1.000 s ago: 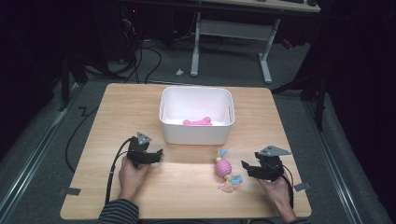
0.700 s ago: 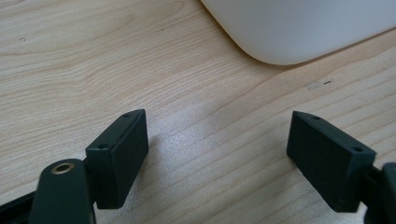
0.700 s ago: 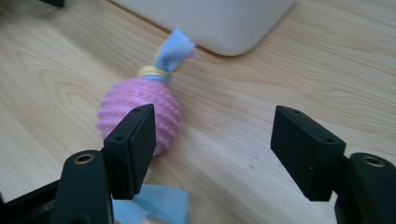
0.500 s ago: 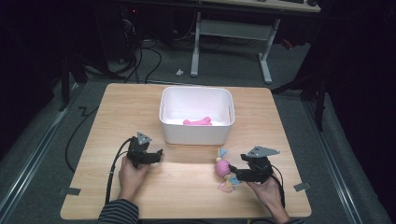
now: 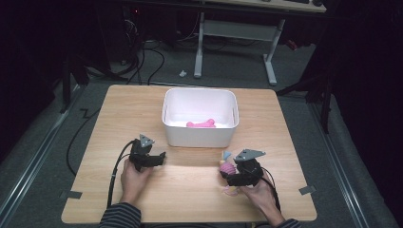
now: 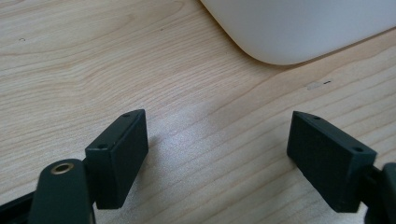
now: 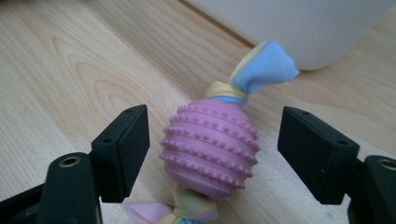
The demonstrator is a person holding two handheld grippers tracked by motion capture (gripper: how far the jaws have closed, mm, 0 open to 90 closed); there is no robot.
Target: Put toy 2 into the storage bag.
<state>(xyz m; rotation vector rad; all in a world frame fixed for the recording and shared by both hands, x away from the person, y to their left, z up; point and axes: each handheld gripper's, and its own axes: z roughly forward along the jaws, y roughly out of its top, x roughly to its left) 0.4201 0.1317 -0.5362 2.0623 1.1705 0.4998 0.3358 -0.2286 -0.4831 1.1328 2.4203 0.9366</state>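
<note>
A pink knobbly rubber ball toy [image 7: 210, 147] with blue, yellow and pink cloth tails lies on the wooden table [image 5: 190, 185], just in front of the white bin [image 5: 199, 135]. My right gripper [image 7: 215, 119] has its jaws on either side of the ball; they have just been opening and neither pad touches it. In the high view the right gripper [image 5: 228, 176] sits at the toy [image 5: 227, 166], held by a hand. My left gripper [image 6: 219, 126] stands open over bare wood near the bin's corner [image 6: 299, 28], with nothing between its jaws. The high view places the left gripper [image 5: 160, 157] front left of the bin.
Inside the white bin lies a pink object [image 5: 200, 124]. The bin's wall [image 7: 299, 28] rises close behind the toy. Cables trail from both grippers toward the table's front edge. Tape tabs mark the front corners [image 5: 71, 194].
The right hand has slid left from beside the toy until its jaws straddle the ball. The left hand has stayed where it was.
</note>
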